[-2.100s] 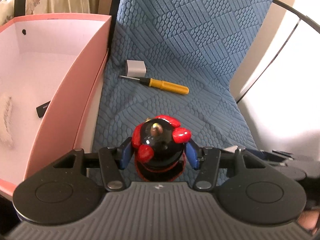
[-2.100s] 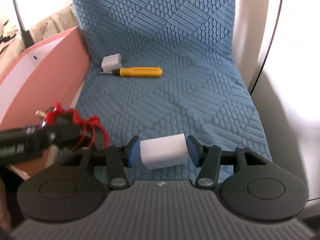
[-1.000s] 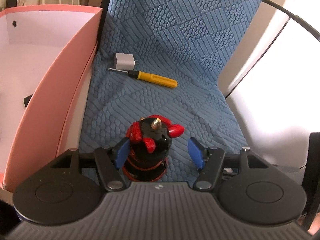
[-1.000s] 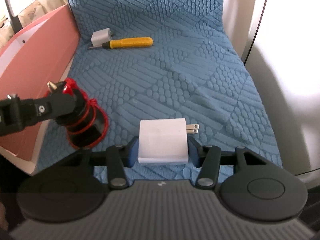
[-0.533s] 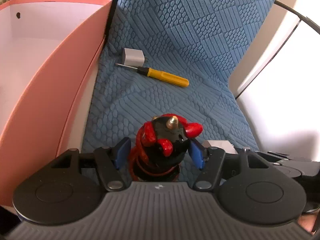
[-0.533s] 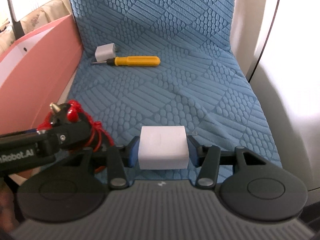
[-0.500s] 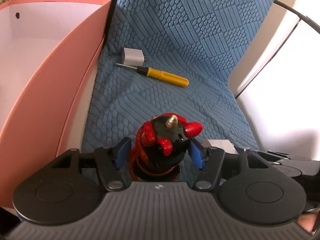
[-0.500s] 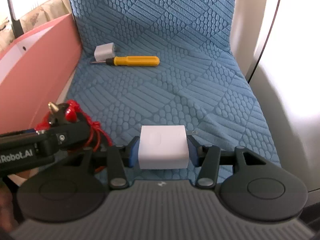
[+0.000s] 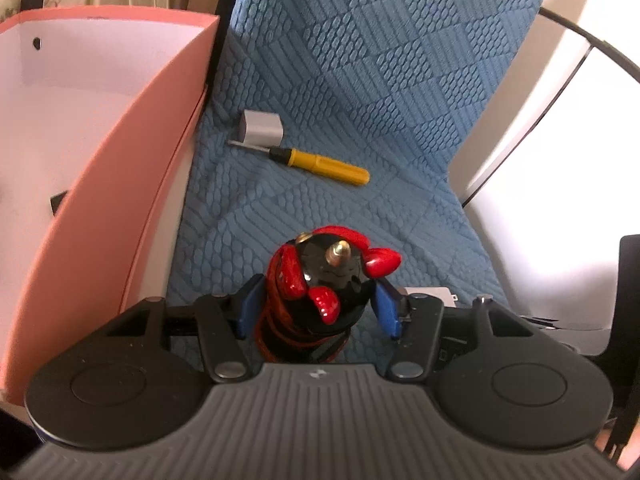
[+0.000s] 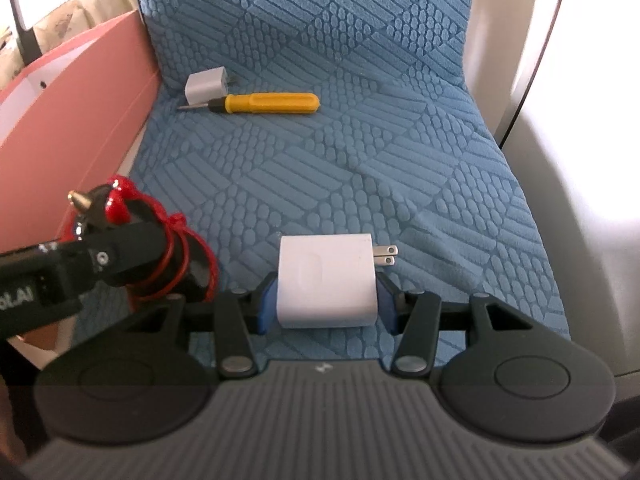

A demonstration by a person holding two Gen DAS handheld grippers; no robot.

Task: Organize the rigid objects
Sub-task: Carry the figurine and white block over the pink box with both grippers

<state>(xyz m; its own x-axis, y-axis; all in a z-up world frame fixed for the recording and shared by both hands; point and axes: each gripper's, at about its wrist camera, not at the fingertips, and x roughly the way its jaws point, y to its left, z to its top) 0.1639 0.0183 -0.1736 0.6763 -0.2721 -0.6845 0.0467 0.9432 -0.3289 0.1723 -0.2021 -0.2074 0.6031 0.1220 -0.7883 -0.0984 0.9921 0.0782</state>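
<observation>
L tool [image 9: 316,312] jaws closing w/ the black-and-red figurine [image 9: 320,284] between them; blue pads against its sides, so it's clamped. Figurine's long axis runs roughly upright, brass tip up and tilted away from the camera, over the blue quilted cushion [image 9: 360,80], just beside the pink box [image 9: 120,152]. R tool [image 10: 326,300] clamped on white charger [image 10: 326,284], held above the cushion; its prongs point right, body lying across the jaws. Further back, the yellow screwdriver [image 10: 260,103] lies crosswise, shaft pointing left toward the box, touching small grey charger [image 10: 206,85].
</observation>
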